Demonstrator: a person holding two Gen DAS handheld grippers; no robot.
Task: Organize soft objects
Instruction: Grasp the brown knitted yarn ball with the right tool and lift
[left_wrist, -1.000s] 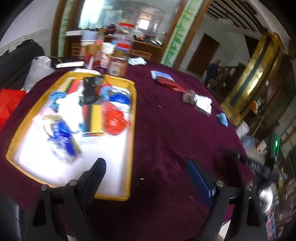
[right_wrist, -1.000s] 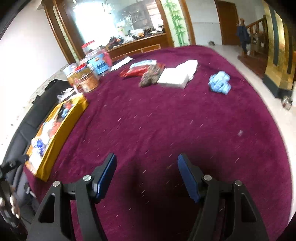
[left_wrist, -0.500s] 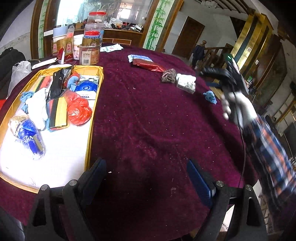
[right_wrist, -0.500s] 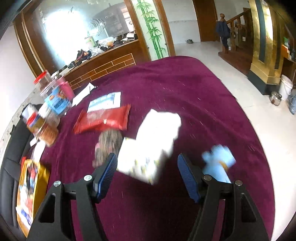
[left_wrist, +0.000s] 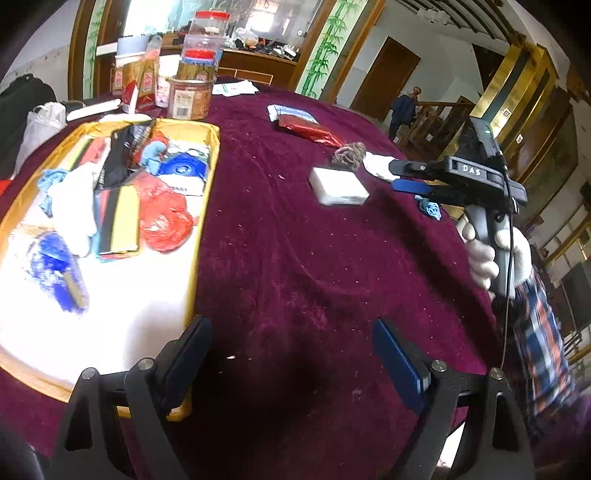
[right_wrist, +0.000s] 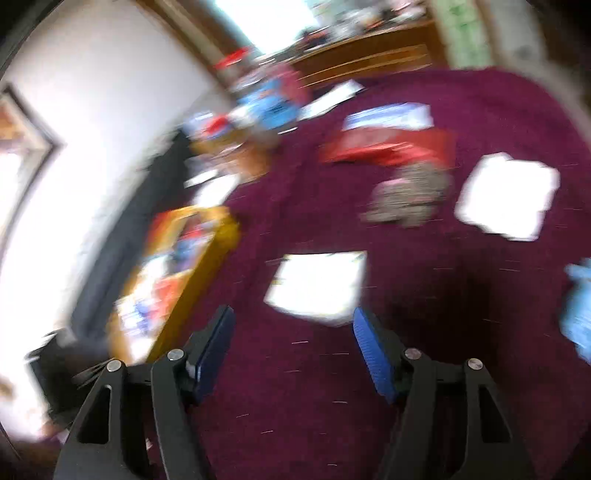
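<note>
Right gripper (right_wrist: 291, 347), black with blue pads, jaws apart and empty, hangs just short of a white rectangular soft pack (right_wrist: 317, 286) on the maroon velvet tablecloth (left_wrist: 295, 277). Left gripper (left_wrist: 291, 358) likewise apart, empty, beside the yellow-rimmed tray (left_wrist: 207, 192).

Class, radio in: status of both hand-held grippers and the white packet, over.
Left hand-held gripper open, empty, over bare cloth beside the tray. Right hand-held gripper open, empty, short of the white packet. Path clear.
</note>
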